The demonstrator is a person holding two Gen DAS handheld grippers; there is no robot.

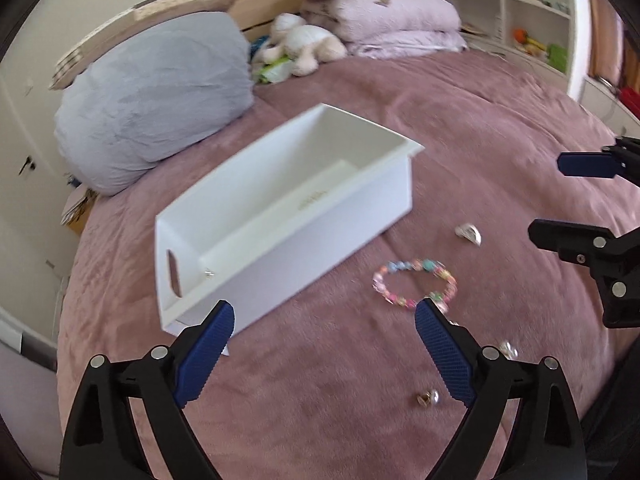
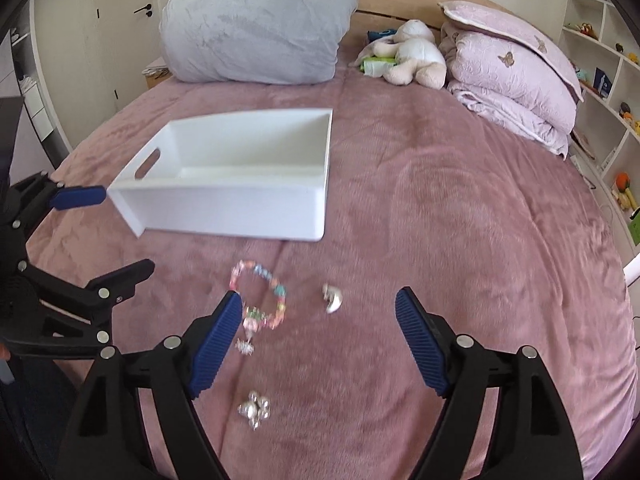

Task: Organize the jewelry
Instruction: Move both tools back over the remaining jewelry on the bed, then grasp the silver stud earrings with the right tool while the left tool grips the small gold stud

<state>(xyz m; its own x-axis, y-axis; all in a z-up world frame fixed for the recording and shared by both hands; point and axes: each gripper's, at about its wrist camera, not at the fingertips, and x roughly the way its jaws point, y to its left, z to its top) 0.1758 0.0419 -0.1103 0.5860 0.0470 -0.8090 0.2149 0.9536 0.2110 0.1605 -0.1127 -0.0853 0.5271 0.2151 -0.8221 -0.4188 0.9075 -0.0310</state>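
A white open box (image 1: 300, 256) (image 2: 224, 212) with a handle slot stands on the pink bedspread; a tiny shiny piece (image 1: 208, 274) lies in its corner. A pastel beaded bracelet (image 1: 430, 266) (image 2: 280, 290) lies in front of the box, with a curved silver piece (image 1: 469, 234) (image 2: 333, 300) beside it. A small silver cluster (image 1: 428, 397) (image 2: 255, 408) and another small charm (image 1: 508, 349) (image 2: 245, 346) lie nearer me. My left gripper (image 1: 325, 312) (image 2: 128, 230) hovers open and empty by the box's front. My right gripper (image 2: 319, 298) (image 1: 546, 198) is open and empty above the bracelet and silver piece.
At the head of the bed are a grey pillow (image 2: 256, 24), a plush toy (image 2: 416, 56) and folded pink bedding (image 2: 512, 76). White shelves (image 2: 608, 80) with small toys line the right wall. The bedspread (image 2: 460, 220) stretches right of the box.
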